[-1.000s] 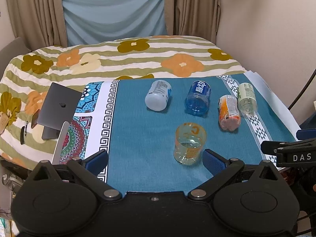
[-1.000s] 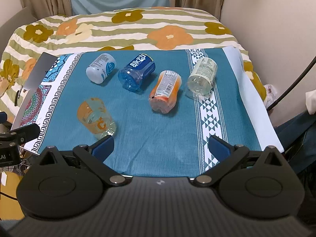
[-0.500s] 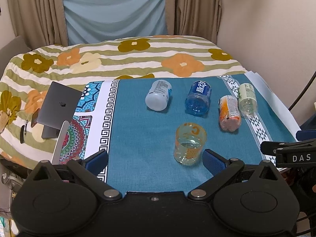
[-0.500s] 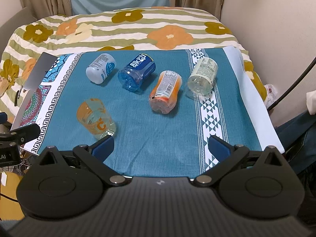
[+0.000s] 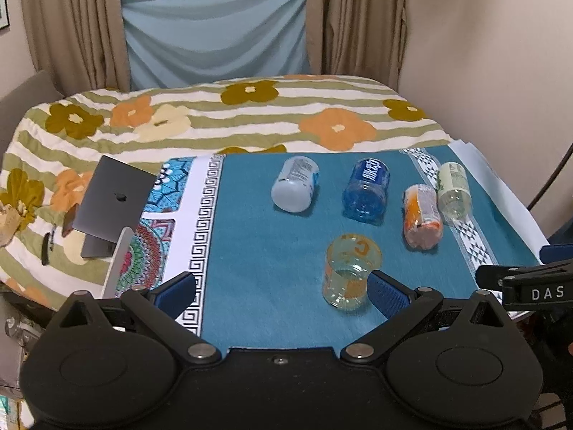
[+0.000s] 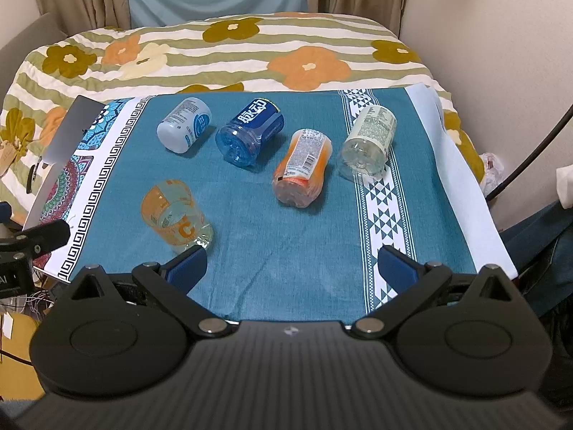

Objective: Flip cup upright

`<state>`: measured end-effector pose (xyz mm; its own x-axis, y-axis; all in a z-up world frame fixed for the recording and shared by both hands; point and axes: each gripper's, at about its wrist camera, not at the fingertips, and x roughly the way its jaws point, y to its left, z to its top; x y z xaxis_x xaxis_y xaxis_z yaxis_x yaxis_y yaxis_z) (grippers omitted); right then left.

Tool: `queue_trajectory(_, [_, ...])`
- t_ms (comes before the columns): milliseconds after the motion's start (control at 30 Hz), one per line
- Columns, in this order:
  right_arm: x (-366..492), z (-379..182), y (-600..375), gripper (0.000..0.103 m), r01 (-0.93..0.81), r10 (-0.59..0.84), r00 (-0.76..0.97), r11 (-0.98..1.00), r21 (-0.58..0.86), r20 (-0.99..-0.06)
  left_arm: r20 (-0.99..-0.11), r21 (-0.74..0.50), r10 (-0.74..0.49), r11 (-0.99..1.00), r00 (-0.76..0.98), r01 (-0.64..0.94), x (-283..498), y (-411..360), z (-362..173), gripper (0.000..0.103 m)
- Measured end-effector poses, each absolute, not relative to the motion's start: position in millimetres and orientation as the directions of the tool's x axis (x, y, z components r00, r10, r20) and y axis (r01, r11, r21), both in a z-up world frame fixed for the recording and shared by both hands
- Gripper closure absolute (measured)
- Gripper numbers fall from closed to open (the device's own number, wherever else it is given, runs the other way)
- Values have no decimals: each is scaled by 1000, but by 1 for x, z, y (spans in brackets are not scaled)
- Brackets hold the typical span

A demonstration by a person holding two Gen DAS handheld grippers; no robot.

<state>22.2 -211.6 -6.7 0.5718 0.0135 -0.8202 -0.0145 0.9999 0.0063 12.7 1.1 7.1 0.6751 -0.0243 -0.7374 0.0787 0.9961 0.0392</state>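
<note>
Several cut-bottle cups lie on their sides on a teal cloth (image 5: 258, 251). A clear cup with orange print (image 5: 349, 274) lies nearest, also in the right wrist view (image 6: 175, 216). Behind it lie a white cup (image 5: 295, 188), a blue cup (image 5: 367, 190), an orange-labelled cup (image 5: 422, 216) and a pale green cup (image 5: 453, 190). My left gripper (image 5: 281, 292) is open and empty; its right finger (image 5: 385, 292) is just beside the clear orange cup. My right gripper (image 6: 292, 268) is open and empty above the cloth's near edge, right of that cup.
A grey laptop (image 5: 114, 197) stands at the cloth's left edge on a flowered bedspread (image 5: 215, 122). A wall (image 5: 483, 53) runs along the right, with curtains (image 5: 215, 25) at the back. The right gripper's body (image 5: 530, 286) shows at the left wrist view's right edge.
The left wrist view has tilted up a little, showing more of the window. The cups and both grippers' opening are unchanged.
</note>
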Motion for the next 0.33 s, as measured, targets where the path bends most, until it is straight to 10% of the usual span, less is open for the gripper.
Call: queue_trajectory(333, [23, -6, -209, 0, -9, 11, 573, 1000, 7, -819, -720, 44, -13, 997, 693, 66, 11, 5, 8, 0])
